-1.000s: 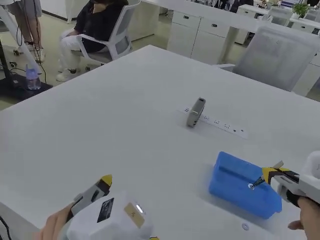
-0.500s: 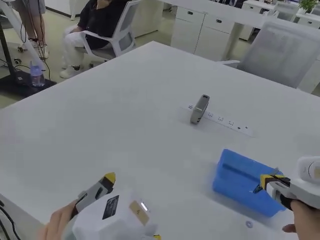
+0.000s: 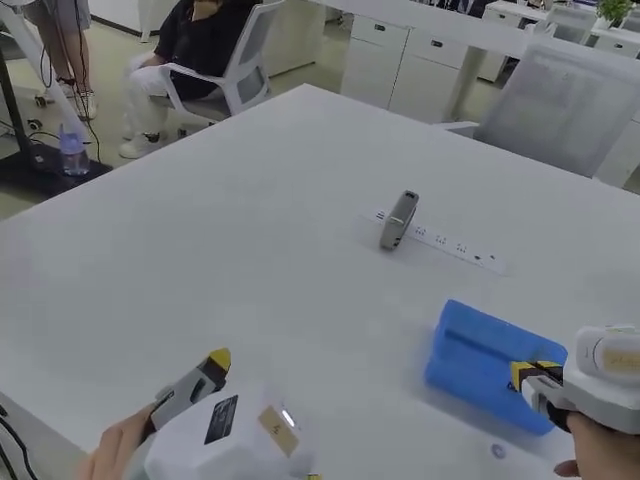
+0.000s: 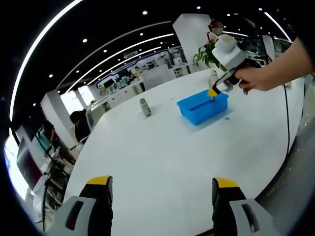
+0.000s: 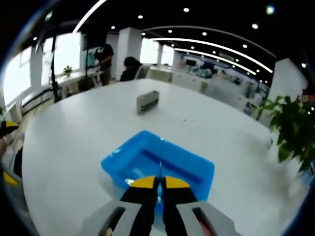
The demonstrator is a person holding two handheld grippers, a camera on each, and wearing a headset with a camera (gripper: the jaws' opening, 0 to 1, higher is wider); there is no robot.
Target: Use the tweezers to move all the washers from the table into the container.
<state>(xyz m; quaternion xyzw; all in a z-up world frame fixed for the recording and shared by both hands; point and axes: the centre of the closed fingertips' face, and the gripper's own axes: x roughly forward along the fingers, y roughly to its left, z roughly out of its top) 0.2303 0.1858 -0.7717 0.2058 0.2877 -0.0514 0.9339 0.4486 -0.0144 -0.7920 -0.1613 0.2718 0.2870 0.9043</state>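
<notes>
the white table (image 3: 250,270) has a wide bare run between the two grippers. its near edge curves just below the left gripper (image 4: 162,183) in the left gripper view. the far corner points toward a seated person in a white mesh office chair (image 3: 235,70).

the open-topped blue plastic container (image 3: 480,355) sits toward the table's near right side. one small round washer (image 3: 497,452) lies flat on the bare strip between it and the near edge, close to the container but not touching. it reads as a pale ring in the head view and a dark dot in the left gripper view.

farther in, a grey rounded block (image 3: 398,220) stands on edge at the end of a flat white power strip (image 3: 455,247), well apart from the container.

the left gripper's jaws stand wide apart with nothing between them, low over the table. the white housing on it carries a black label (image 3: 217,418) and a tan sticker, with writing too small to read.

the right gripper (image 5: 158,183) has its yellow-tipped jaws pressed nearly together on thin metal tweezers (image 5: 160,172). the point juts out over the container's inside, near its closer wall. whether the tip carries a washer cannot be told. a leafy green plant (image 5: 290,132) stands off to the side.
</notes>
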